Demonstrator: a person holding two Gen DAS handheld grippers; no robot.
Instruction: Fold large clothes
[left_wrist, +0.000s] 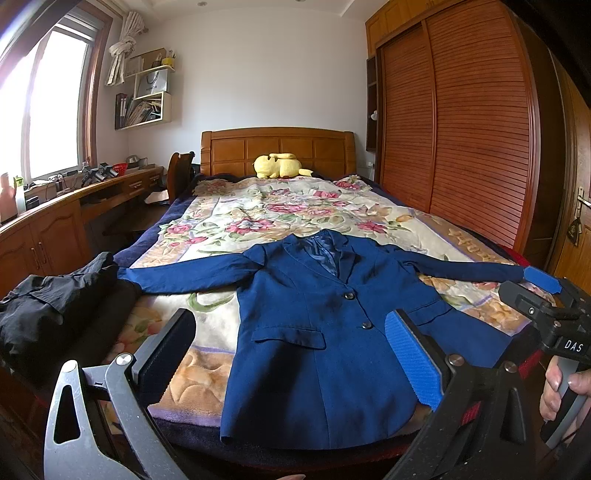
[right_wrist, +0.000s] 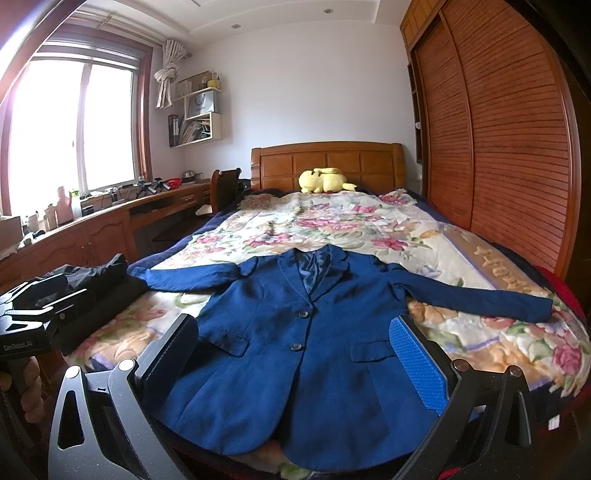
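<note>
- Blazer (left_wrist: 317, 332): blue, lying front-up on the bed (left_wrist: 207, 373), buttoned, sleeves stretched out to either side, hem toward the foot of the bed. No fold is visible yet; I judge the task to be at its start.
- Left gripper (left_wrist: 291, 358): fingers spread wide, holding nothing, above the hem on the blazer's left half.
- Right gripper (right_wrist: 295, 365): fingers likewise spread and empty, above the hem. In the left view, one blue pad of it shows near the right sleeve's cuff (left_wrist: 515, 271).
- Step in hand, as judged: taking hold of the sleeves or side edges for the first fold.
- To do it well: pinch each sleeve near the cuff, catching both cloth layers; carry it flat across the chest; keep the lapels and pocket flaps smooth. Move both sides evenly so the body does not skew.
- Risk: the blanket (right_wrist: 369, 221) is plush and floral; a low pinch could catch it along with the blazer.
- Black clothes (left_wrist: 55, 299): heaped at the bed's left edge, touching or just beside the left cuff; keep them out of the fold.
- Room: yellow plush toy (right_wrist: 325, 181) at the headboard, well apart from the work; desk (right_wrist: 110, 218) under the window at left; slatted wardrobe (right_wrist: 517, 147) at right.
</note>
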